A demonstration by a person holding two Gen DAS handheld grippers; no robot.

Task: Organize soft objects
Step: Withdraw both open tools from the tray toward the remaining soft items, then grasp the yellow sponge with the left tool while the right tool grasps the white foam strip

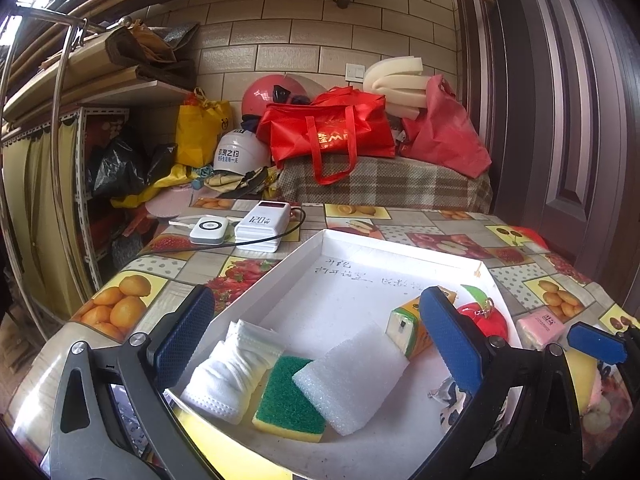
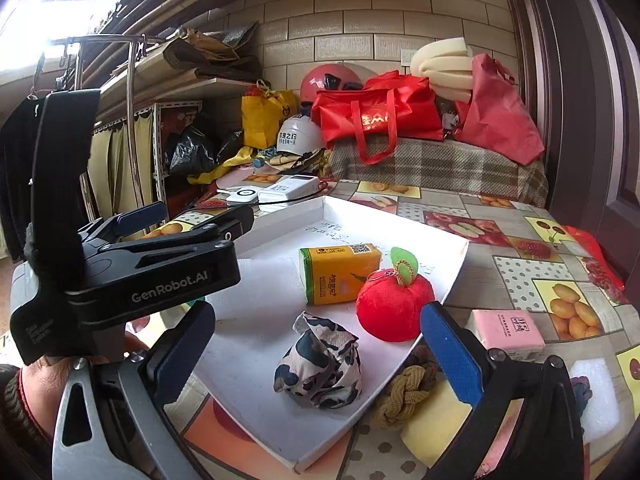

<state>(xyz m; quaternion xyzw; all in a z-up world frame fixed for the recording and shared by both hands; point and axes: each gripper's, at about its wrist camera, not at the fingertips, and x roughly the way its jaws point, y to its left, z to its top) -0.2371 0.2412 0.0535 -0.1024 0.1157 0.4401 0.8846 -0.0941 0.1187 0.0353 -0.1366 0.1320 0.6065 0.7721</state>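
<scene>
A shallow white tray (image 1: 360, 256) (image 2: 264, 320) lies on the fruit-print table. In it lie a white folded cloth (image 1: 228, 372), a green-and-yellow sponge (image 1: 288, 400), a white foam sheet (image 1: 352, 376), an orange tissue pack (image 1: 408, 328) (image 2: 340, 274), a red plush apple (image 2: 392, 308) and a crumpled patterned cloth (image 2: 320, 364). My left gripper (image 1: 316, 340) hangs open and empty over the tray; its body also shows in the right wrist view (image 2: 132, 276). My right gripper (image 2: 316, 352) is open and empty over the patterned cloth.
Outside the tray, at its right, lie a pink tissue pack (image 2: 506, 332), a braided mustard band (image 2: 404, 396), a yellow sponge (image 2: 436, 432) and white foam (image 2: 596, 400). Two white power banks (image 1: 240, 226) with a cable lie at the table's far left. Bags and helmets crowd the back.
</scene>
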